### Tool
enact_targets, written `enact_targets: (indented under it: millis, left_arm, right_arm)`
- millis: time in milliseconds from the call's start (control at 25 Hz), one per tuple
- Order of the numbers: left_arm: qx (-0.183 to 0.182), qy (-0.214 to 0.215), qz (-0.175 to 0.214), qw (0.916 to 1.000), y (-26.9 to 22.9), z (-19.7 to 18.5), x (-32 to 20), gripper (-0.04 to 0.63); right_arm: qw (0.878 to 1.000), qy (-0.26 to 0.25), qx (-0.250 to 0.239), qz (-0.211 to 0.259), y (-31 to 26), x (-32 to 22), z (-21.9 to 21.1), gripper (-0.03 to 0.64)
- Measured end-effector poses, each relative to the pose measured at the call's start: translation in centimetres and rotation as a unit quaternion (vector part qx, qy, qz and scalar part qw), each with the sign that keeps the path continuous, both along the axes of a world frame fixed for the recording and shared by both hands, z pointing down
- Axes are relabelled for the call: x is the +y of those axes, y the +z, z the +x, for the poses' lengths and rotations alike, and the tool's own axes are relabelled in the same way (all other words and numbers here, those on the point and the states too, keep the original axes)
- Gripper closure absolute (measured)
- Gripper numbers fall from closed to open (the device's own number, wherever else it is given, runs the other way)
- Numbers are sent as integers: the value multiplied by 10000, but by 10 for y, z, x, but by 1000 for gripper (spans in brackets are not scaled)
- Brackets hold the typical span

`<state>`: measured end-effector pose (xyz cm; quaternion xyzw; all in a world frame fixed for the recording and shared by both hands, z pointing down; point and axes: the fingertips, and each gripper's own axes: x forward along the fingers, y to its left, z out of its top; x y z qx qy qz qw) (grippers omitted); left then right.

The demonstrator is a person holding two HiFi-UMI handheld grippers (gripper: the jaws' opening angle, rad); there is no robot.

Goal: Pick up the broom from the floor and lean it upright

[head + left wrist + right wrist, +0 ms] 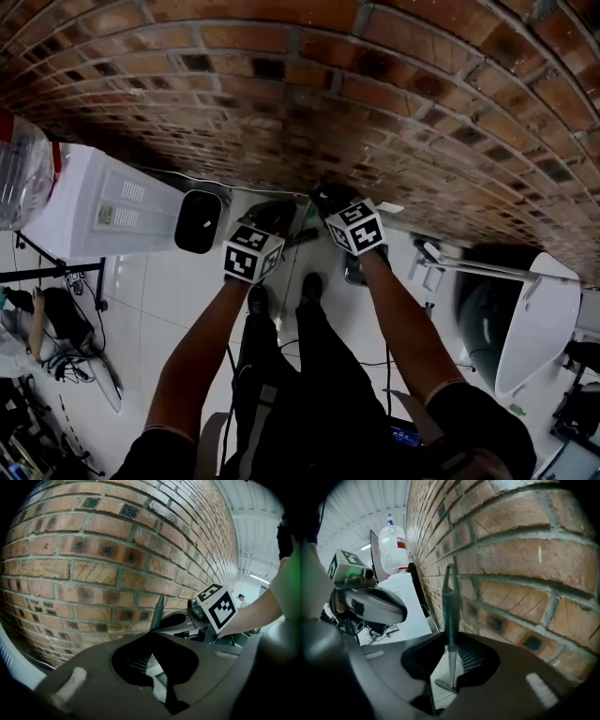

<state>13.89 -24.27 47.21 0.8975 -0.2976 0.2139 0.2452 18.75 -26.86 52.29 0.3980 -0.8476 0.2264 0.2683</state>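
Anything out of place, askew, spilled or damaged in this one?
Nothing stands out. The broom stands upright close to the brick wall, and no spill or damage shows around it.

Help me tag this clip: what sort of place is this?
Probably an indoor workshop or lab corner: a bare brick wall, white tiled floor, and a white water dispenser with its bottle.

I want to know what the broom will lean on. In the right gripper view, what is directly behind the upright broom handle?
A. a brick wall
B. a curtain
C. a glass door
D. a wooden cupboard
A: the broom handle stands upright right in front of the brick wall, whose red-brown bricks and grey joints fill the view behind it.
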Motion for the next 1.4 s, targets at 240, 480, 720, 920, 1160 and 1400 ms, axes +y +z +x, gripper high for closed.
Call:
enact_targets:
  millis: [240, 480, 720, 920, 1160, 1400]
  left_arm:
    - [33, -231, 89, 9997, 1, -1, -17, 595]
    - [-10, -330, 153, 9993, -1, -6, -31, 595]
    - [-28, -354, 86, 9993, 4, -8, -31, 595]
    - [-62, -300, 26, 9995, 9, -10, -29, 595]
    - [-35, -254, 51, 9997, 4, -13, -31, 595]
    - [-18, -228, 55, 9997, 2, -22, -29, 595]
  right_arm:
    - [9999, -114, -73, 26, 5, -34, -5, 531]
    - [9999, 47, -129, 9, 10, -55, -7, 531]
    - [9990, 424, -132, -16, 14, -66, -2, 531]
    - [9985, 528, -156, -70, 17, -68, -2, 529]
    - [9970, 710, -114, -298, 26, -65, -4, 509]
    - [9956, 845, -71, -387, 28, -59, -8, 431]
